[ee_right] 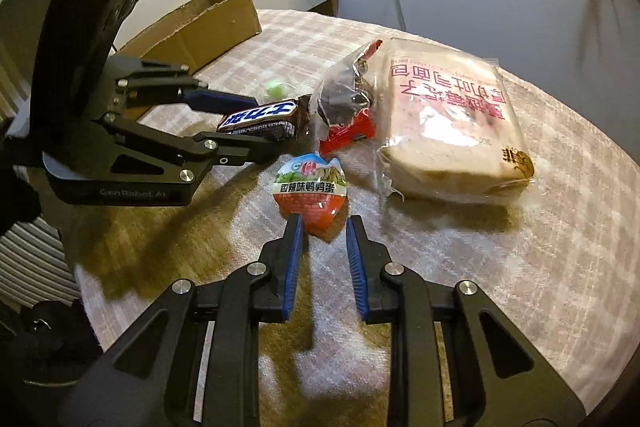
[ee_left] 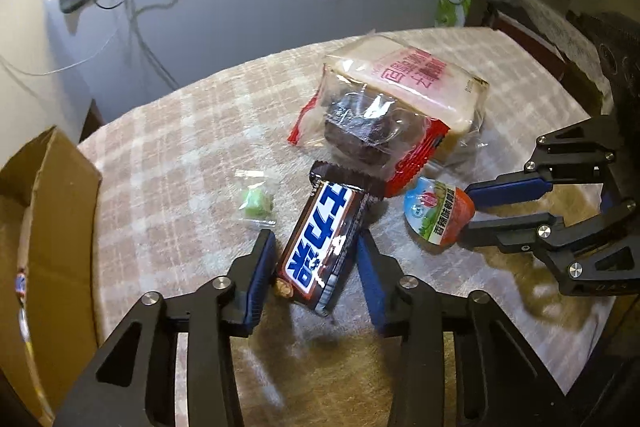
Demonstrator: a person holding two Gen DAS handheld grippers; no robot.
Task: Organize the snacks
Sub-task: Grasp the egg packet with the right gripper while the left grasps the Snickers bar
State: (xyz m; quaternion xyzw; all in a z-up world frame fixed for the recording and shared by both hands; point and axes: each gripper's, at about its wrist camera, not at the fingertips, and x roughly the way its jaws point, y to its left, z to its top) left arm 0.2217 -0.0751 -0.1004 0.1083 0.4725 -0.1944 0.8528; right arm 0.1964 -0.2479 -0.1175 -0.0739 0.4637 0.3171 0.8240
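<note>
A brown chocolate bar (ee_left: pixel 316 247) with blue lettering lies tilted between the pads of my left gripper (ee_left: pixel 316 251), which is shut on its lower half. From the right wrist view the same bar (ee_right: pixel 260 121) sits gripped in the left gripper (ee_right: pixel 268 127). My right gripper (ee_right: pixel 324 223) is shut on the orange lower tip of a small sealed egg snack pack (ee_right: pixel 310 187). In the left wrist view that pack (ee_left: pixel 436 215) is pinched by the right gripper (ee_left: pixel 469 213) coming in from the right.
A bagged loaf of sliced bread (ee_right: pixel 448 115) lies behind a clear bag with a dark cake (ee_left: pixel 360 127) and a red wrapper (ee_right: pixel 348 135). A small green candy (ee_left: pixel 256 205) rests on the plaid tablecloth (ee_left: pixel 180 155). An open cardboard box (ee_left: pixel 40 227) stands at the left edge.
</note>
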